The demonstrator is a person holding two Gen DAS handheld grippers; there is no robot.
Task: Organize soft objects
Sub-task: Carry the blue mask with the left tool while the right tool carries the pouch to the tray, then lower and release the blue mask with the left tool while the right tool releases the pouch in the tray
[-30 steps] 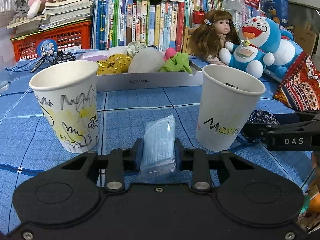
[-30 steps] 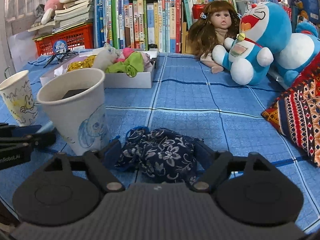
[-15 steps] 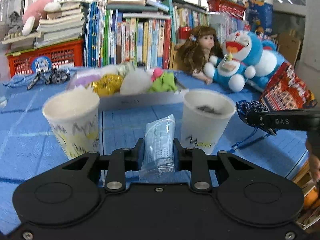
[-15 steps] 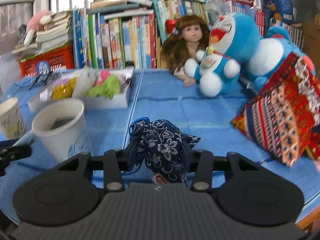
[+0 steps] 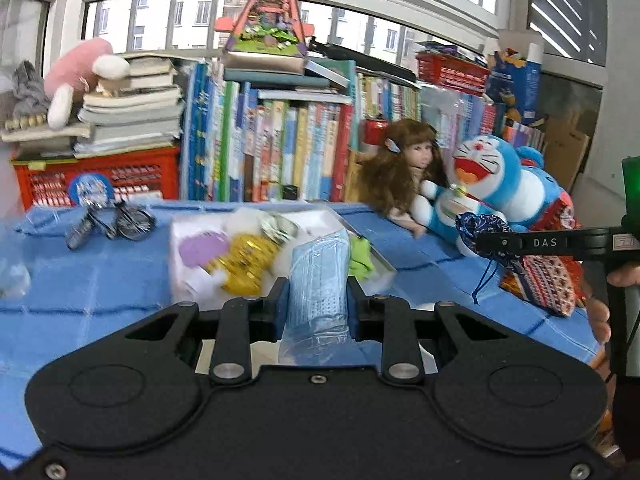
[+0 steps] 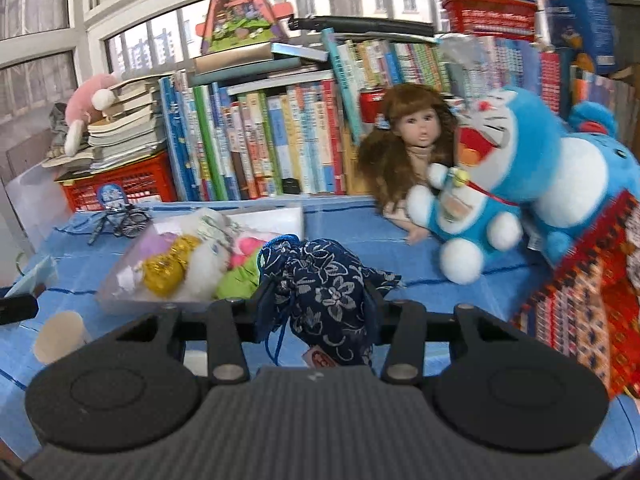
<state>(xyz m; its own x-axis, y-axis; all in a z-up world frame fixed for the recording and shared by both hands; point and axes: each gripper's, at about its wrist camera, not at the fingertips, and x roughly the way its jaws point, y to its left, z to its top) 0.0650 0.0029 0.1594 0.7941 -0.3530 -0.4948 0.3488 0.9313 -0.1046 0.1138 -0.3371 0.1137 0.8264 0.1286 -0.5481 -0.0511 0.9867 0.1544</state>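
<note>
My left hand-held gripper (image 5: 316, 308) pinches the mask pack (image 5: 316, 280) and my right hand-held gripper (image 6: 316, 308), jaws just narrowed, clamps the pouch (image 6: 324, 292), both held above the worktop (image 5: 100, 280) before the tray (image 6: 280, 216). The slick pack may slip out; the pouch's cord (image 6: 278, 336) may snag.

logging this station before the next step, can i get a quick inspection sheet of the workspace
surface: table under a blue checked cloth.
job's things: wrapped blue mask pack and navy flowered pouch, each lifted in a gripper; white tray already holds soft items.
clutter: paper cup, toy bicycle, patterned cushion.
grippers: left gripper shut on the mask pack; right gripper has just closed onto the pouch.
cables: nothing seen; only the pouch's blue drawstring dangles.
surroundings: books, red crate, doll, blue plush cat, windows behind.
</note>
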